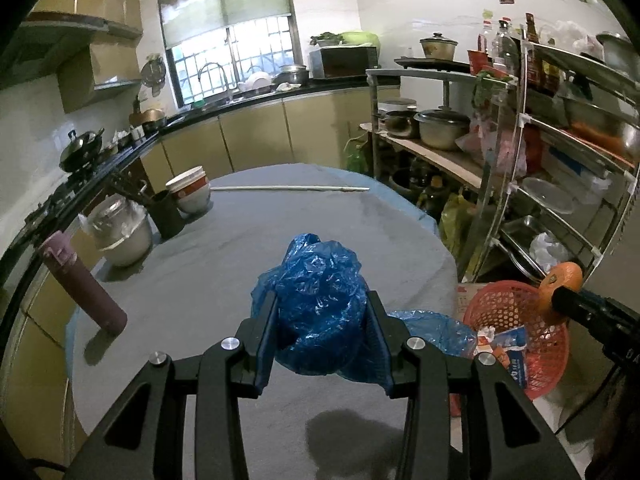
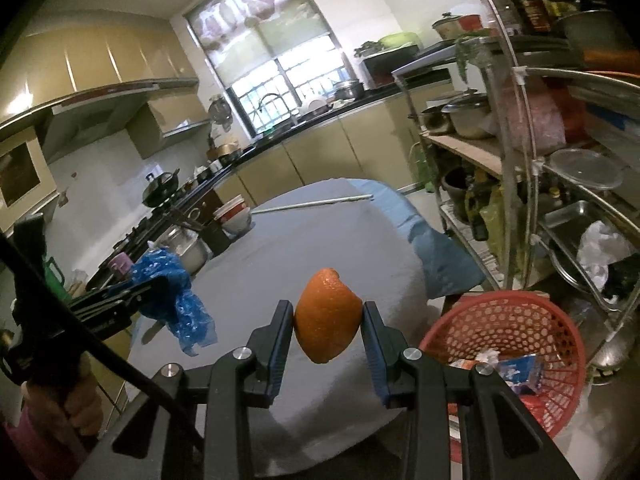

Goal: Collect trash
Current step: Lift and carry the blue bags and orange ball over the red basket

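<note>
Right fingers (image 2: pixel 326 316) pinching orange peel (image 2: pixel 326 314), long axis upright

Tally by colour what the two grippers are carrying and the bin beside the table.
Blue: 1, the crumpled plastic bag in the left gripper
Orange: 1, the orange peel in the right gripper
Red: 1, the mesh basket
Total: 3

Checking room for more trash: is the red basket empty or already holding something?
Holding something: paper scraps and a blue wrapper lie inside the red basket, well below its rim.
</note>
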